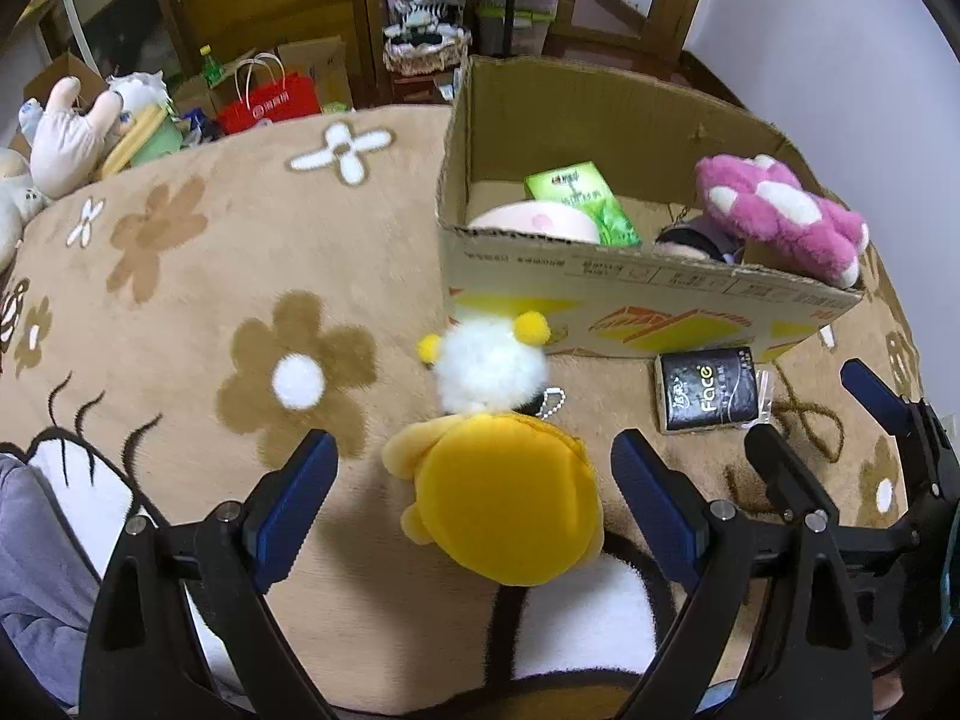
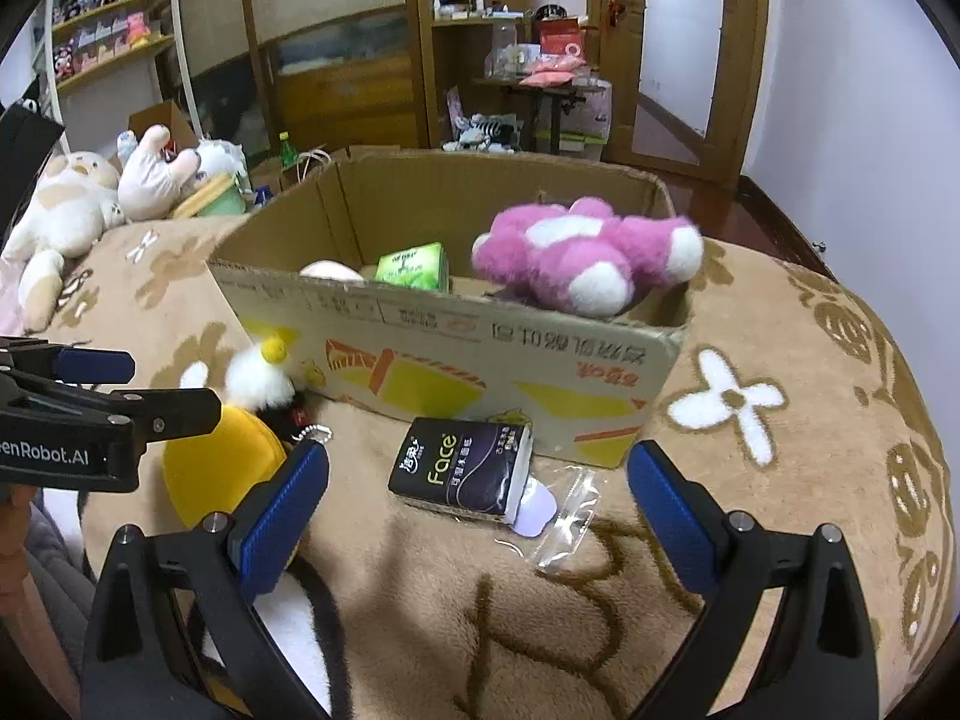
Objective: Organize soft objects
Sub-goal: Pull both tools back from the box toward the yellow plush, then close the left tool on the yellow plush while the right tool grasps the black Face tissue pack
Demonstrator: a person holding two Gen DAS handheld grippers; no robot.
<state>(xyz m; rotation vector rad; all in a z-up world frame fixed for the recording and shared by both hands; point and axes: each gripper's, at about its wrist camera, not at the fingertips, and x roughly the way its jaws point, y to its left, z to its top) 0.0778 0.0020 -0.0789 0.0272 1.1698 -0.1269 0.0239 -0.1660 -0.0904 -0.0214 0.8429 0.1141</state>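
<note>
A yellow plush toy [image 1: 504, 492] with a white fluffy head [image 1: 489, 369] lies on the tan flowered blanket in front of the cardboard box [image 1: 630, 294]. My left gripper [image 1: 474, 468] is open, its fingers on either side of the toy's yellow body, not touching it. My right gripper [image 2: 480, 480] is open and empty above a black tissue pack [image 2: 462, 468], which also shows in the left wrist view [image 1: 708, 390]. A pink and white plush [image 2: 582, 258] lies across the box's right front rim. The yellow toy also shows in the right wrist view [image 2: 222, 468].
Inside the box are a green tissue pack [image 1: 579, 198], a pale pink soft thing [image 1: 534, 225] and a dark item [image 1: 690, 240]. A clear plastic wrapper [image 2: 564, 522] lies by the black pack. Plush animals [image 2: 66, 216] sit at the blanket's far left.
</note>
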